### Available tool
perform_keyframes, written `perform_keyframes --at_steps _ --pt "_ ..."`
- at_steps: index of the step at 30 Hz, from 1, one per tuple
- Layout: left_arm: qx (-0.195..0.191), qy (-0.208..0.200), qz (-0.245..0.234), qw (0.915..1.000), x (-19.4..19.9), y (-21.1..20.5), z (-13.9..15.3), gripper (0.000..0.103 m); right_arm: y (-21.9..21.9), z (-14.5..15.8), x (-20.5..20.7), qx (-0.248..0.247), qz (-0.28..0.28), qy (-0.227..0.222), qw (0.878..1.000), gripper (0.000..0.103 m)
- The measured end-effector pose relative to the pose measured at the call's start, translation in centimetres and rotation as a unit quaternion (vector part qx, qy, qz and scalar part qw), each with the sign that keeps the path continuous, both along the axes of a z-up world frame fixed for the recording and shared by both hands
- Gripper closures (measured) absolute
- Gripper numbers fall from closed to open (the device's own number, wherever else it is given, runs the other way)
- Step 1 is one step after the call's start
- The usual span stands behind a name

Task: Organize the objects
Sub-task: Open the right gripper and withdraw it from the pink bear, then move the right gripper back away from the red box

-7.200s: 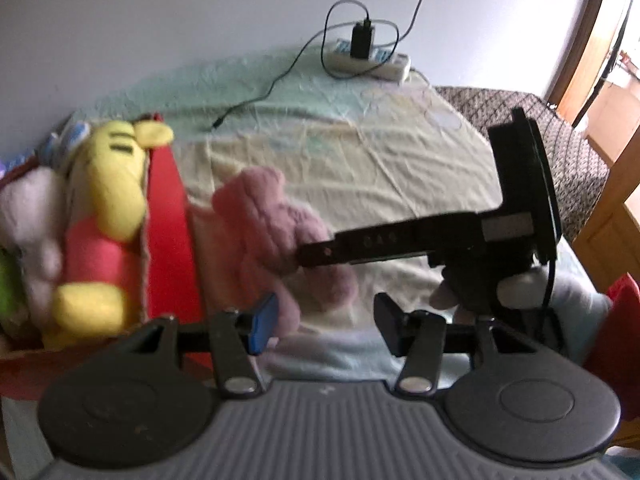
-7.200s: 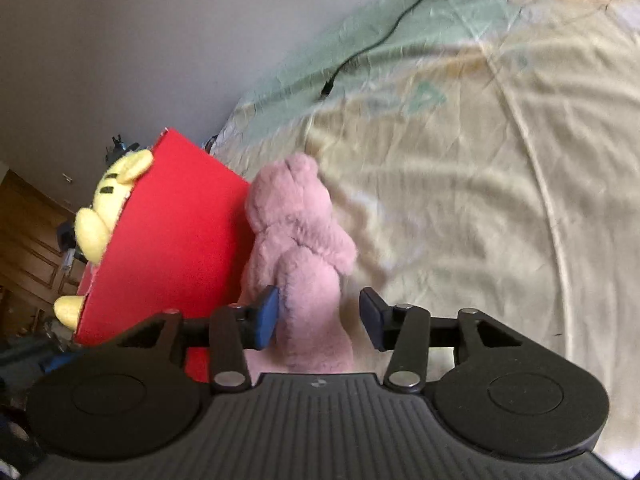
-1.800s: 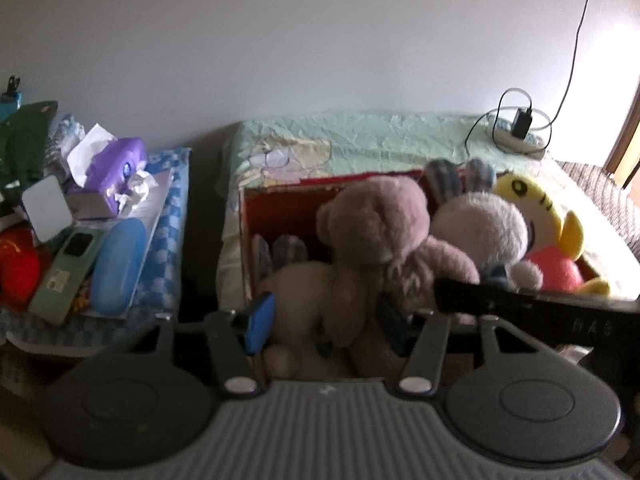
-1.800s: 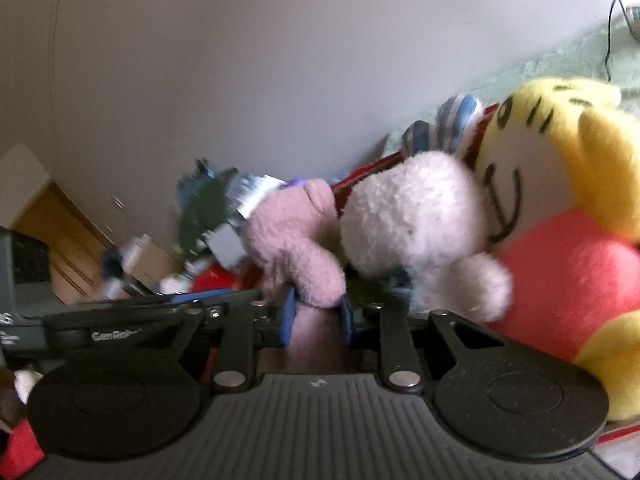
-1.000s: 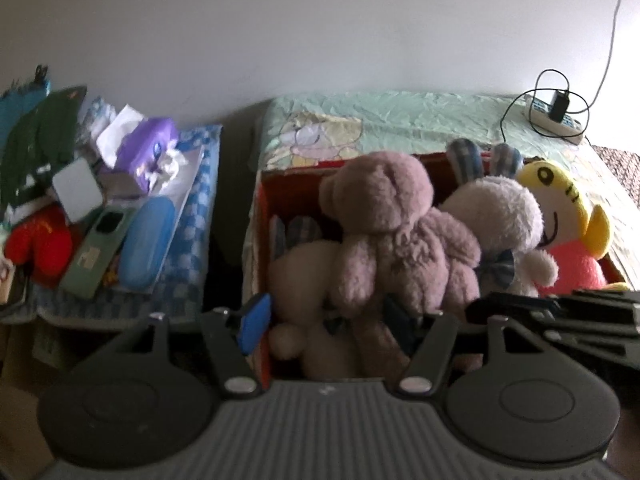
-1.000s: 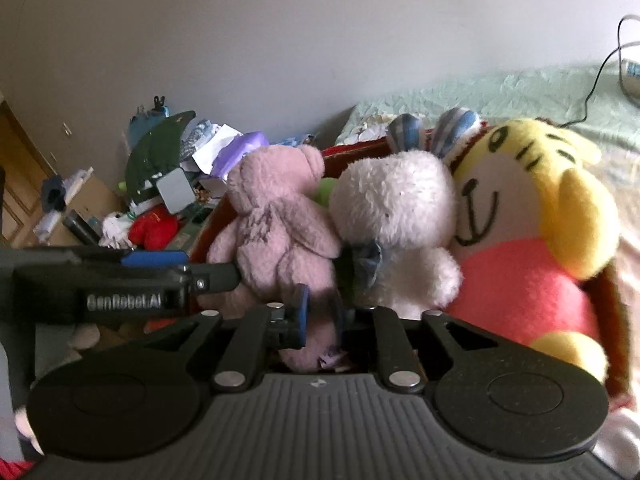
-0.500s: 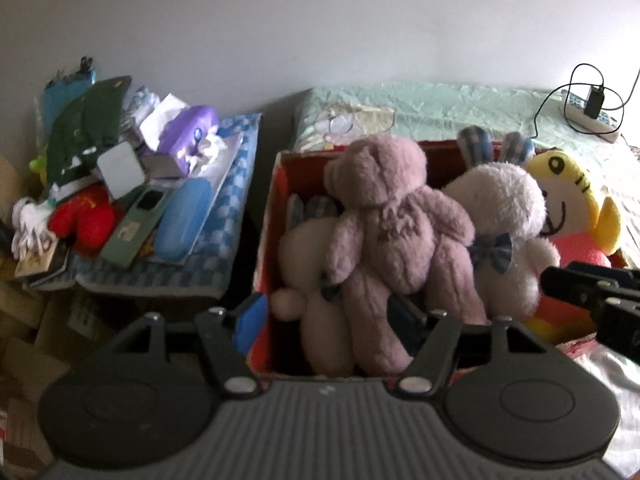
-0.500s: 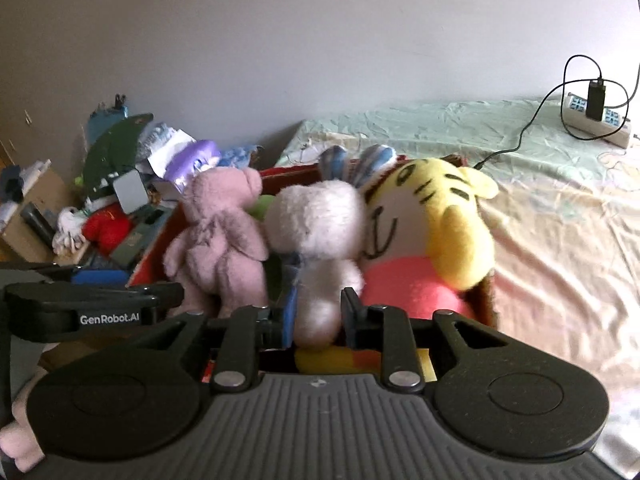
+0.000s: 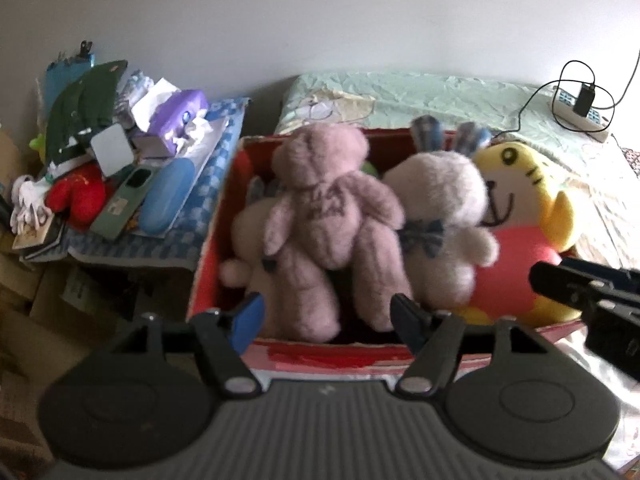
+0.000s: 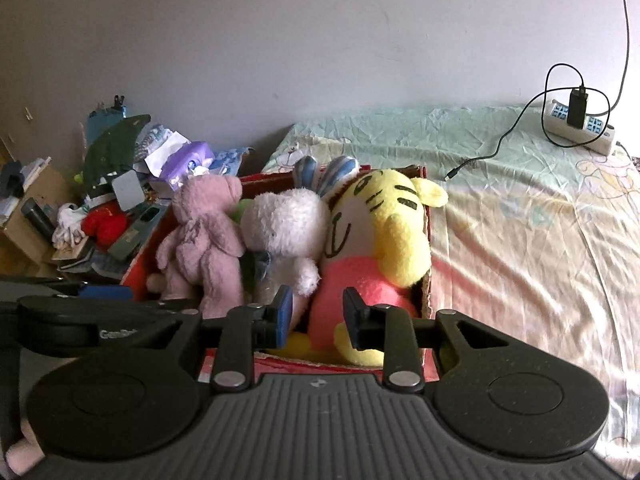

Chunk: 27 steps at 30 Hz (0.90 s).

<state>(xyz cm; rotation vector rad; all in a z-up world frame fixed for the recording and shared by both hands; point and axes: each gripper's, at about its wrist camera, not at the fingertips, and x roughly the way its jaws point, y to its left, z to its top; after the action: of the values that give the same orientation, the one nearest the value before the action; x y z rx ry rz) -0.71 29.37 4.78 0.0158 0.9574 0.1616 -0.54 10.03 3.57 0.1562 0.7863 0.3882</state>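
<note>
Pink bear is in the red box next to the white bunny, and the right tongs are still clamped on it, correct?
Not quite. The pink bear is in the red box beside the white bunny, but the right tongs are open and off it, as the right wrist view shows.

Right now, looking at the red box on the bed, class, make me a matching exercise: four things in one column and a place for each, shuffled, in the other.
Things:
1. pink teddy bear
2. yellow tiger plush
3. white bunny plush
4. power strip

Places:
A. on the bed sheet near the wall, outside the red box
B. in the middle of the box, between two other toys
C. at the box end nearest the cluttered side table
D. at the box end nearest the open bed

Pairs: 1-C, 2-D, 3-B, 4-A
</note>
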Motion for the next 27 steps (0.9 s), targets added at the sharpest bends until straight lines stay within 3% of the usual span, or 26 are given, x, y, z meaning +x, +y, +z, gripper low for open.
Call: perform_keyframes --at_steps 4,11,16,22,27 --pt "-0.019 -0.005 -0.014 0.9997 -0.2 -1.2 0.8 0.033 -1.6 0.7 -0.6 0.002 -0.009 -0.006 1.0 0.074" --pt "-0.024 -0.034 -0.09 0.9951 -0.6 -6.5 2.7 0.029 -6.1 0.6 -2.0 -0.027 -0.091 0.008 0.995 0.075" --pt "-0.027 -0.041 -0.136 0.9895 -0.6 -10.2 2.5 0.015 -10.1 0.0 -2.7 -0.036 -0.164 0.045 0.985 0.075" --pt "-0.029 -0.026 -0.171 0.9846 -0.9 -15.3 1.7 0.021 -14.6 -1.0 -3.9 -0.043 -0.239 0.089 0.966 0.072" --pt "-0.032 0.019 -0.168 0.985 -0.8 -18.6 -0.2 0.025 -17.3 -2.0 -4.6 -0.058 -0.269 0.103 0.956 0.069"
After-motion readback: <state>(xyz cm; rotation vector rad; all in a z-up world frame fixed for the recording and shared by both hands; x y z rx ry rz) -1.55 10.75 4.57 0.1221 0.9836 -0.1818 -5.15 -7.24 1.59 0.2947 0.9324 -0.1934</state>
